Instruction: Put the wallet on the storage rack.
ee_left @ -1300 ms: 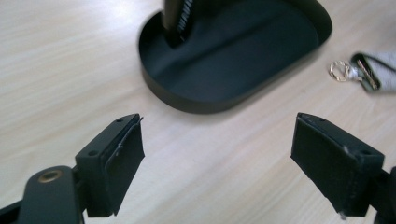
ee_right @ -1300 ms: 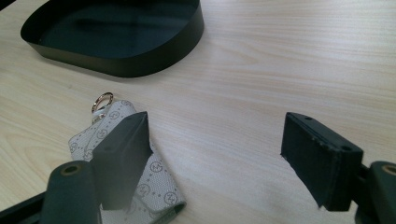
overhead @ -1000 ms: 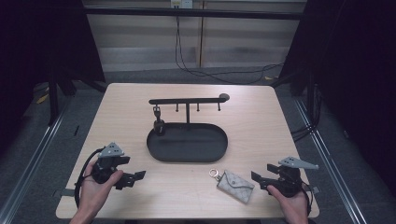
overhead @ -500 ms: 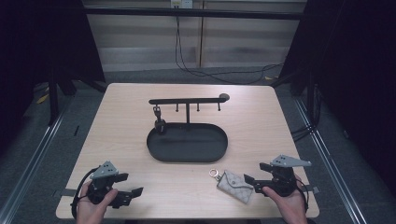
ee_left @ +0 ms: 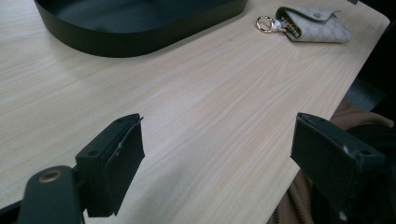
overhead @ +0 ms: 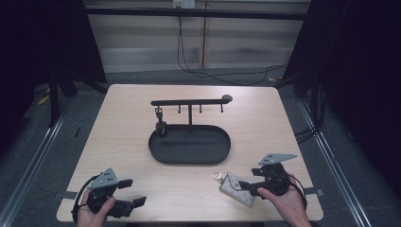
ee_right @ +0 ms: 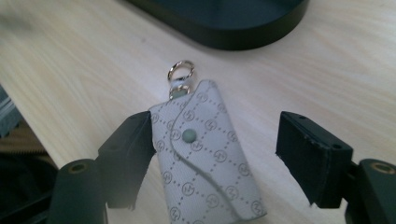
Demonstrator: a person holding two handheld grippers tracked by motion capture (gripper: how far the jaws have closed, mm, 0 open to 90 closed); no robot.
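1. A small grey patterned fabric key pouch (ee_right: 205, 158) with a snap button and a gold ring (ee_right: 181, 71) at one end lies flat on the pale wooden bench (overhead: 127, 137), near its front edge and just in front of the tray's right end.
2. The right claw (ee_right: 212, 158) straddles the pouch. Its jaws have just been closing. One jaw sits against the pouch's edge, while the other stands clear of it with bench showing between, so the pouch is between the jaws but not clamped.
3. The left claw (ee_left: 217, 154) hovers low over the bench's front left corner, jaws wide apart with only bare wood between them.
4. The black oval metal tray (overhead: 158, 153) sits mid-bench. Its floor looks bare apart from a small dark object (overhead: 161, 127) at its left end; what that object is I cannot tell.
5. A black rack (overhead: 189, 102) with a horizontal bar and small hanging hooks rises from the tray's rear edge.
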